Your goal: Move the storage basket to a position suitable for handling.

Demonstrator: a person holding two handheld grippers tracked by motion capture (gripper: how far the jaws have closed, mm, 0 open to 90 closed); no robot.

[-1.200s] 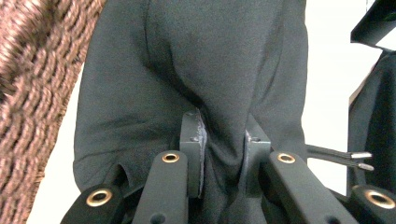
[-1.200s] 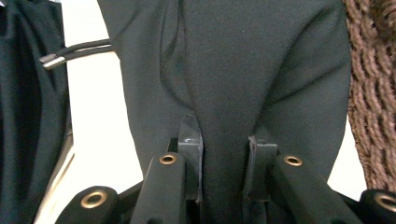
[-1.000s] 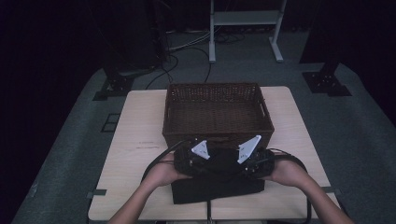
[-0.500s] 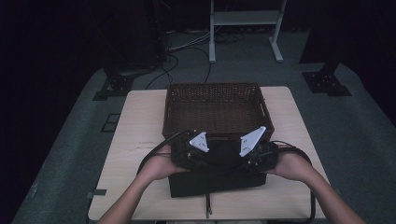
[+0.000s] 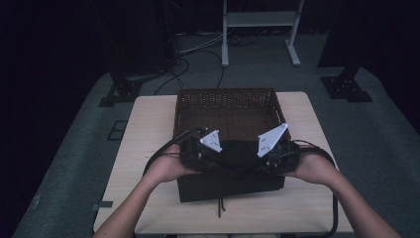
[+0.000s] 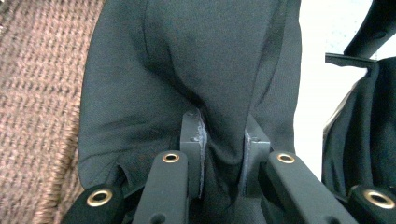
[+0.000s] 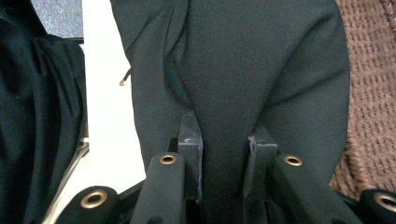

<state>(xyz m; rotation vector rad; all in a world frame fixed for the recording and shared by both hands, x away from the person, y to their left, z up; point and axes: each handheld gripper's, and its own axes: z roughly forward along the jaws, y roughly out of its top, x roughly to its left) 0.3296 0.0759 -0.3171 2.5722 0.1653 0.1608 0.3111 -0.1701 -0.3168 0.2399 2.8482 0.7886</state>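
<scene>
While both my grippers are clamped on the black garment [image 5: 233,171], its folded bulk lies on the table [image 5: 148,129] at the near edge, with the wicker basket [image 5: 225,106] just beyond it at twelve o'clock. My left gripper [image 6: 223,140] has its two jaws nearly closed on a pinch of cloth between them; my right gripper [image 7: 224,140] bites a like fold, its jaws just as narrow. From the high view the left one [image 5: 198,151] sits at about nine o'clock on the garment and the right one [image 5: 277,153] at three, so the cloth's long axis runs across the table between them, parallel to the basket's near wall. I judge that the coming move turns on this: the basket is straight ahead, touching or nearly touching the garment, and both hands stand equally near it, so the lift should go forward over the rim with the span kept level. The dark cloth hides its own edges, so how many layers each jaw pair holds I cannot say. Count: one garment, one basket, two grippers, one drawstring [image 5: 220,208] trailing at six o'clock.
</scene>
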